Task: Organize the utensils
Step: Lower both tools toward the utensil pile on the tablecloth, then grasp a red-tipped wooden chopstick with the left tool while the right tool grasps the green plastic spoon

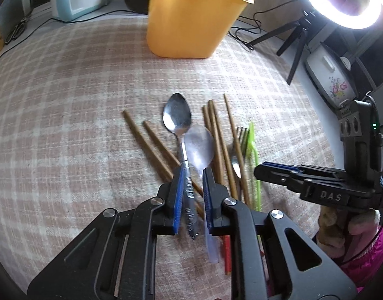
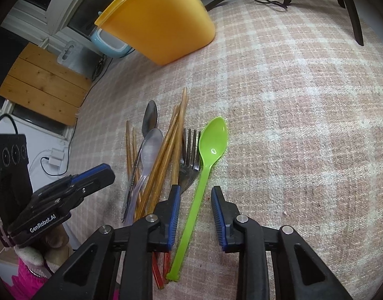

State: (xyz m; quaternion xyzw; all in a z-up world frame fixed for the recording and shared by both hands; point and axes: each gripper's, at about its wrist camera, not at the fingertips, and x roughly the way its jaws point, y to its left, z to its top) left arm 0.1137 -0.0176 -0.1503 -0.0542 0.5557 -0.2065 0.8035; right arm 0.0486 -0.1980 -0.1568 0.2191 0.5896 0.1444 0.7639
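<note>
**Student:** What does the left wrist view show?

**Instructor:** The left tongs stand narrowly apart about two handles at once: the metal spoon and the clear plastic spoon. The left pad lies against the metal handle; whether the far pad presses yet cannot be told. Both spoons lie in the heap of wooden chopsticks on the checked cloth of the counter.

**Student:** And the right wrist view?

**Instructor:** The right tongs stand apart, one pad on each side of the green spoon, neither touching its handle. That spoon lies alone at the right edge of the heap, just beside the fork.

**Student:** How is the step done well?

**Instructor:** The right tongs should close squarely on the green handle, clear of the fork's tines. The left tongs likely need to take one handle only; a grip on two could let the smooth plastic one slip. The yellow tub stands at the far side of the counter, well apart, and is the probable destination.
</note>
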